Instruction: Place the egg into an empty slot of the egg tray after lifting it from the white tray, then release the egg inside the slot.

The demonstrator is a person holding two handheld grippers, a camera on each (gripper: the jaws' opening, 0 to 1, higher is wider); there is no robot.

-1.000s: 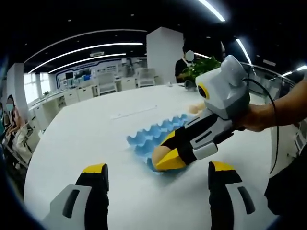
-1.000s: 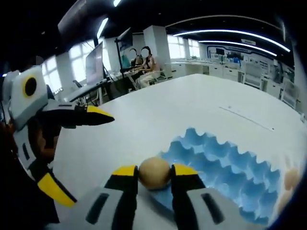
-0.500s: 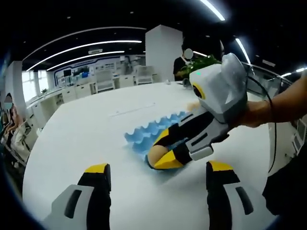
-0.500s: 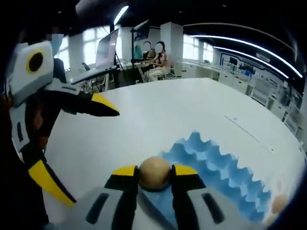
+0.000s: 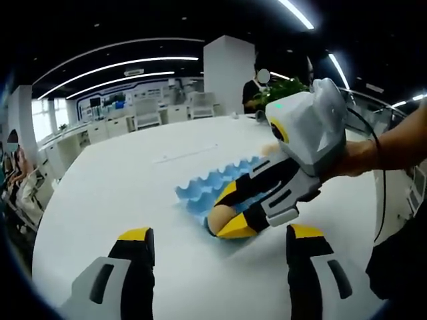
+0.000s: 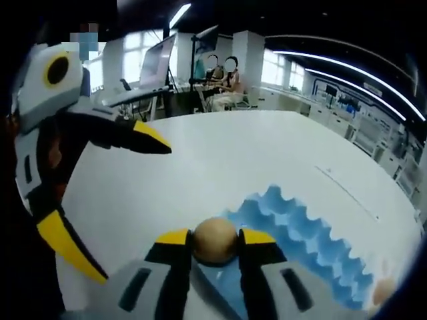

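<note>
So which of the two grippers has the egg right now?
The right gripper: its jaws are closed on the egg over the blue egg tray. The left gripper is open and empty.

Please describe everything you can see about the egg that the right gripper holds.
The egg is light brown, smooth and matte, with no crack visible. It sits clamped between the yellow-tipped fingers of the right gripper, which touch it on both sides. It hangs at the near edge of the blue egg tray; whether it touches the tray cannot be told. In the left gripper view it shows between the same fingers.
</note>
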